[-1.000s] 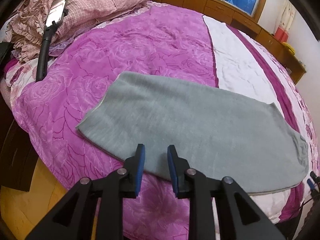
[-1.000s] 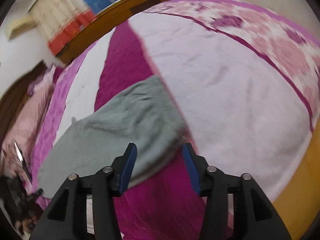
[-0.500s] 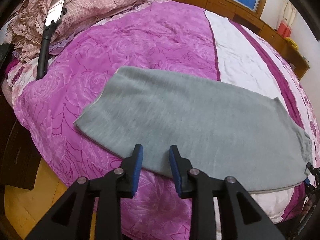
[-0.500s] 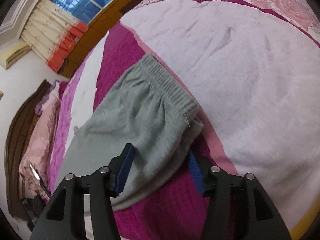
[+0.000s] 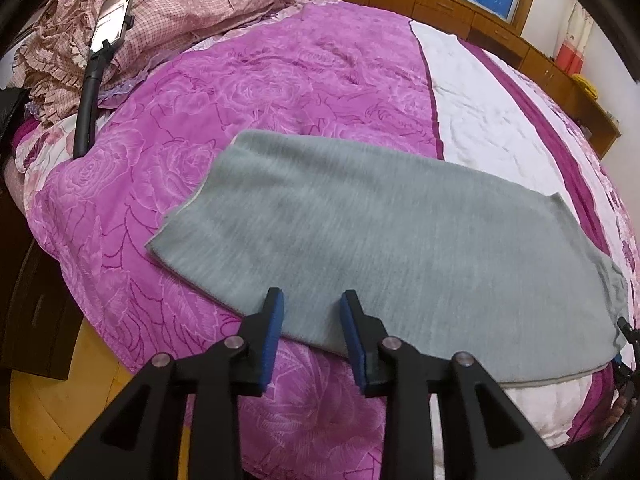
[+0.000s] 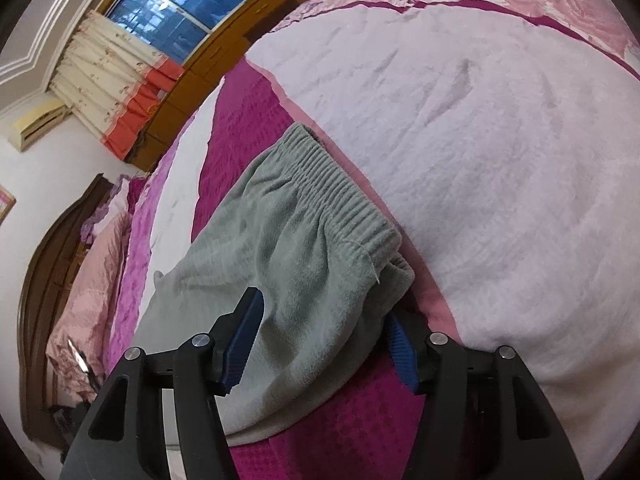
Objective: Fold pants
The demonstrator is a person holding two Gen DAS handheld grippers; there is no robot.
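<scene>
You have one pair of grey sweatpants point(image 5: 400, 248) lying flat on the bed point(image 5: 280, 92), folded lengthwise so the legs are stacked. Taking those pants as your landmark: the magenta rose-patterned quilt point(image 5: 120, 216) lies under and around them, and a white blanket stripe point(image 5: 480, 120) runs just beyond their far edge.

Your left claw point(image 5: 311, 314) hangs at the pants' near long edge, its two blue pads parted a little; its jaws have just been opening. The grey cloth shows through the gap, but the pads are not pressing it.

Your right claw point(image 6: 320, 332) sits at the elastic waistband point(image 6: 340, 196) end of the pants. Its jaws are spread wide and have just been opening further, with the bunched corner of the waist between them. The right pad is partly hidden behind the cloth, so you cannot tell whether it touches; nothing is pinched.

Well beyond the pants' cuff end, you have one phone point(image 5: 112, 20) on one black stick point(image 5: 90, 92), lying on a heap of pink checked bedding point(image 5: 180, 4). Past the far side of the pants, one window point(image 6: 180, 4) with one cream and red curtain point(image 6: 108, 88) stands above a row of wooden cabinets point(image 5: 440, 0).
</scene>
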